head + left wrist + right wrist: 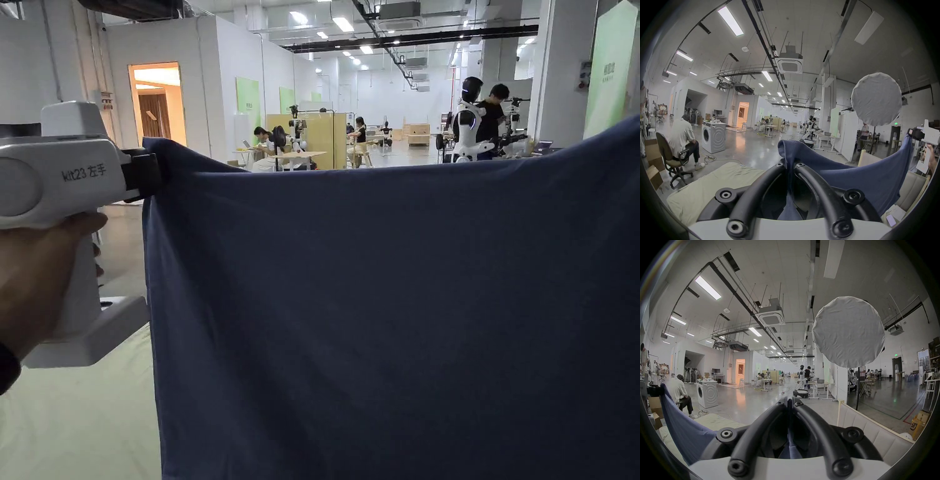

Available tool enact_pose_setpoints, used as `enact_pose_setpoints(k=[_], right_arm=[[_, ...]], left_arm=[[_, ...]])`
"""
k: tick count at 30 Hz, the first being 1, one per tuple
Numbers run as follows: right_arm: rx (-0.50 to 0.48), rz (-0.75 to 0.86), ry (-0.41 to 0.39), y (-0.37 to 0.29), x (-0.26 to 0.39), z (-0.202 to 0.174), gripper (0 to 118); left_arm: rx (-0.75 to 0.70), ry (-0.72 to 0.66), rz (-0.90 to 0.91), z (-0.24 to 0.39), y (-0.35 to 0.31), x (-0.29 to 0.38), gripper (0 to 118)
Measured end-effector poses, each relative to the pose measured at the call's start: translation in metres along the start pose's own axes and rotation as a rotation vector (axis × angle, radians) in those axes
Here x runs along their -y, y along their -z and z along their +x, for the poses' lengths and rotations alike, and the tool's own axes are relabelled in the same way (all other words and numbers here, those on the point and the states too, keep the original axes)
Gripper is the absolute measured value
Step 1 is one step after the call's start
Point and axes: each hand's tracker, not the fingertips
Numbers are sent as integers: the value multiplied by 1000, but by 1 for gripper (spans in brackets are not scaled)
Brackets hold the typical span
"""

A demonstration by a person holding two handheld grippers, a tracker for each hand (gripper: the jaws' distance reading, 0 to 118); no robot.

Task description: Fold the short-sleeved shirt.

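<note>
Shirt (387,312) soft, light, hangs limp. Left gripper (790,162) clamped on corner at 9 o'clock, right gripper (789,401) pinching corner at 3. Keep corner holds.

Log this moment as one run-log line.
stage: shirt lifted, spread in air | left claw: shut on shirt corner | right claw: shut on shirt | below: pale mat | fold: not begun
</note>
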Motion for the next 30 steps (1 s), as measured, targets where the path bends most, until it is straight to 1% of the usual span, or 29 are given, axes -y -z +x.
enact_pose_setpoints(k=[3, 6, 8, 9, 10, 13, 14, 16, 18, 19, 20, 21, 22, 23, 24, 25, 27, 29, 30], right_arm=[[1, -4, -4, 23, 0, 12, 4], [-17, -5, -38, 44, 1, 11, 4], [-15, -12, -46, 61, 3, 15, 4], [6, -12, -74, 69, 4, 15, 4], [16, 25, -124, 66, 2, 6, 4], [18, 12, -73, 87, 1, 6, 4], [24, 0, -35, 107, 5, 28, 4], [29, 0, -22, 129, 7, 40, 4], [51, -31, -53, 148, 7, 45, 4], [68, -28, -54, 156, 9, 49, 4], [72, -30, -41, 166, 12, 54, 4], [77, -60, -6, 174, 18, 60, 4], [174, -50, -42, 159, 20, 47, 4], [158, -39, -70, 156, 25, 39, 4], [168, -54, -106, 158, 31, 37, 4], [167, -57, -119, 162, 37, 38, 4], [158, -109, -134, 171, 49, 36, 4], [164, -72, -115, 173, 57, 37, 4], [229, -100, -97, 171, 60, 37, 4]], left_arm=[[-30, 18, -15, 5, 19, -2, 6], [-28, 12, -22, 10, 39, -3, 6], [-31, 45, -41, 12, 54, -3, 6], [-34, 58, -50, 14, 61, -2, 6], [-37, 70, -50, 16, 67, -1, 6], [-49, 80, -49, 17, 89, -1, 6], [-49, 77, -52, 16, 98, -2, 6], [-63, 77, -71, 16, 115, -2, 6], [-74, 100, -89, 14, 133, 0, 6], [-85, 102, -106, 13, 139, 1, 6], [-87, 90, -104, 11, 146, 3, 6], [-76, 54, -105, 9, 152, 5, 6], [-71, 31, -104, 8, 157, 7, 6], [-79, 25, -111, 7, 164, 10, 6], [-87, 28, -119, 6, 171, 15, 6], [-91, 46, -139, 7, 177, 18, 6], [-105, 72, -156, 10, 187, 25, 6], [-77, 74, -137, 9, 192, 32, 6], [-79, 73, -140, 9, 196, 34, 6]])
